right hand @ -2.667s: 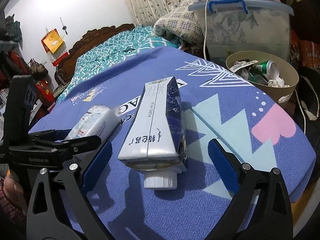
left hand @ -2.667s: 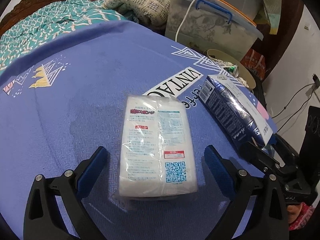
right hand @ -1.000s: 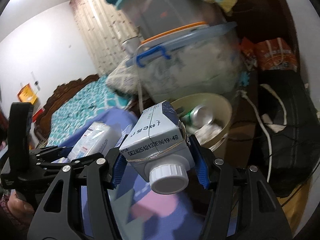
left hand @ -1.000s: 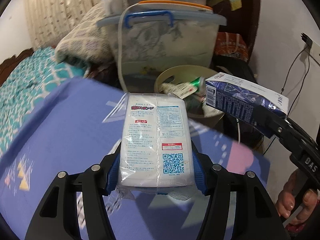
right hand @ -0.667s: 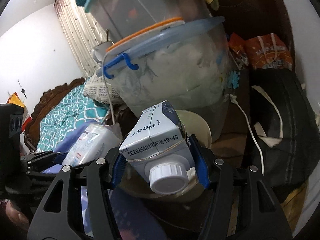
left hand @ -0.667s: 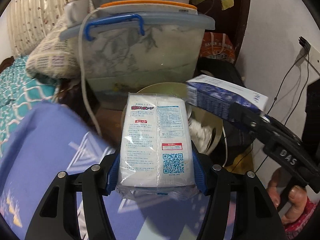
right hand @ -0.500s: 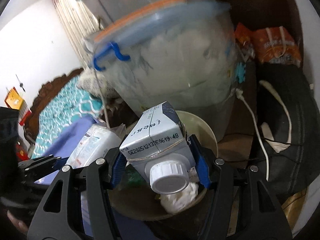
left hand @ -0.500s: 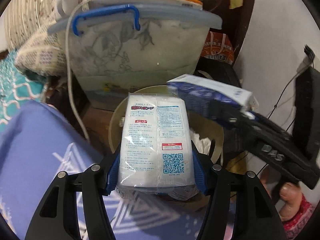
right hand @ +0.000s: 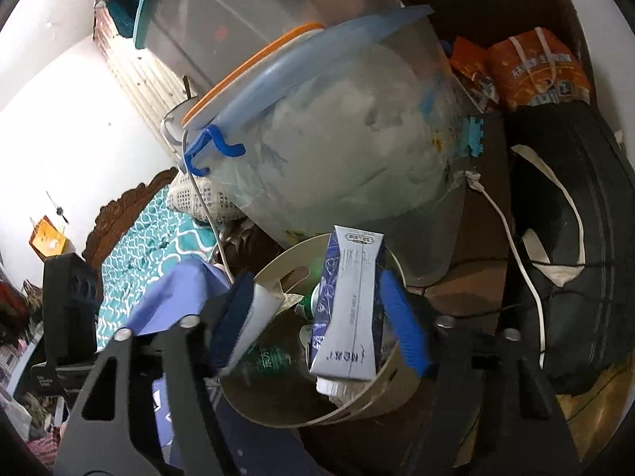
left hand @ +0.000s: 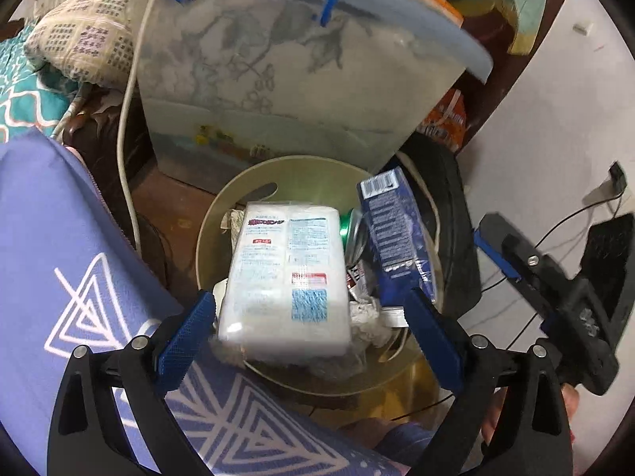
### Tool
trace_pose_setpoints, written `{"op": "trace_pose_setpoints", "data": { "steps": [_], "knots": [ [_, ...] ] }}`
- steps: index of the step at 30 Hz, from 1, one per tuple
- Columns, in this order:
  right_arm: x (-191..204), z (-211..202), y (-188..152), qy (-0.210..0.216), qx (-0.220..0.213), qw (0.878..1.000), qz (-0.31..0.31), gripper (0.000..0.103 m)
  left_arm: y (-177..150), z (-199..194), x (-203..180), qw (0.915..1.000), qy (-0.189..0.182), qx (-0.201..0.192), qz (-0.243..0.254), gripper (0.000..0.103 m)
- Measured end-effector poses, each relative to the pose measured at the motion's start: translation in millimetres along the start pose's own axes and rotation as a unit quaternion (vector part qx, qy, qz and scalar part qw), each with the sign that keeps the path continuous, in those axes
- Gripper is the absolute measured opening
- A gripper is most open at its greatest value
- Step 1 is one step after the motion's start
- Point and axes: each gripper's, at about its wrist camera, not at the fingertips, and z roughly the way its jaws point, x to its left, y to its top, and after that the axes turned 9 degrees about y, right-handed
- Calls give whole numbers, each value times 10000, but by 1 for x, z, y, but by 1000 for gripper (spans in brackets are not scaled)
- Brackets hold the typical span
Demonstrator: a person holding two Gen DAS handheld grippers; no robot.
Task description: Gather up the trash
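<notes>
Lying between the opening left tool [left hand: 307, 337] jaws, untouched: tissue pack [left hand: 283, 277].

The waste bin [left hand: 254, 198] was pale olive-beige. The tissue pack [left hand: 283, 277] in it was white, printed with blue and red panels. The milk carton [left hand: 393, 234] was dark blue with white ends and a white cap. A can [left hand: 351, 230] was green and silver. The bed cover [left hand: 71, 246] was violet-blue with white triangle outlines; the sheet [right hand: 151, 230] beyond was teal with a white lattice. The storage box [left hand: 285, 79] was cloudy clear with a pale blue lid and blue handle. The left tongs [left hand: 309, 341] were black with blue pads.
</notes>
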Motion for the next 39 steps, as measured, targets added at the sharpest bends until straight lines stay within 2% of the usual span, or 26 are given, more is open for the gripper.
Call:
{"op": "trace_pose_setpoints", "data": {
  "steps": [6, 12, 14, 17, 24, 29, 34, 39],
  "knots": [
    [-1, -22, -16, 81, -172, 9996, 202, 62, -4, -32, 12, 9988, -177, -391, -248, 90],
    [16, -49, -43, 309, -113, 9987, 383, 64, -10, -62, 24, 9976, -162, -468, -493, 89],
    [24, -56, -55, 303, -51, 9987, 400, 65, -20, -75, 22, 9978, -53, -514, -423, 90],
    [34, -70, -74, 265, 22, 9985, 471, 76, -40, -93, 13, 9980, 216, -574, -182, 90],
    [73, -102, -116, 35, 54, 9984, 569, 85, -102, -142, 1, 9941, 821, -685, 157, 94],
    [102, -122, -134, -15, 110, 9986, 512, 91, -138, -180, 9, 9873, 1289, -909, 196, 94],
    [139, -133, -138, 25, 171, 9994, 299, 95, -167, -218, 18, 9796, 1601, -1197, 191, 94],
    [178, -140, -150, 77, 229, 9997, -10, 99, -194, -257, 23, 9649, 2006, -1663, 331, 94]
  ]
}}
